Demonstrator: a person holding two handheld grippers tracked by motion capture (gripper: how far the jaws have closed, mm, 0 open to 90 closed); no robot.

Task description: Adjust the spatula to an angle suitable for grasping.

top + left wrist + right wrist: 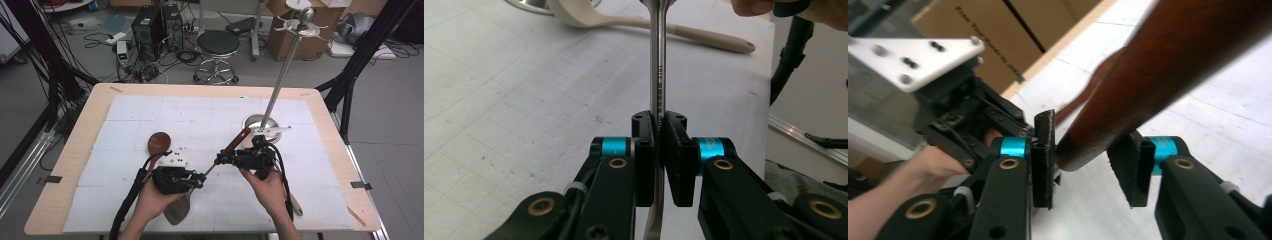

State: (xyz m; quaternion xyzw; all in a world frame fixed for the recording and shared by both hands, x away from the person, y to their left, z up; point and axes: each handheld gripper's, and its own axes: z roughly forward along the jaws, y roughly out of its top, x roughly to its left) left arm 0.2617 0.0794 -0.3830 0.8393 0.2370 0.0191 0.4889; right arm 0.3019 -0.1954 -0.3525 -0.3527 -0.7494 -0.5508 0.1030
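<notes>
Gripping: left gripper point(659, 150) clenched on spatula's metal shank point(657, 75).
Right gripper point(1088, 167): loose around wooden handle point(1148, 80); squeeze squarely.

Black hand-held gripper point(658, 145), cyan collars, brass-coloured screws, perhaps rubber pads

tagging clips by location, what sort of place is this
Most likely a lab or workshop set up for recording, not a home kitchen. Computer towers and loose cables sit on the bare floor, cardboard boxes stand behind, and the table carries a gridded white mat.
</notes>
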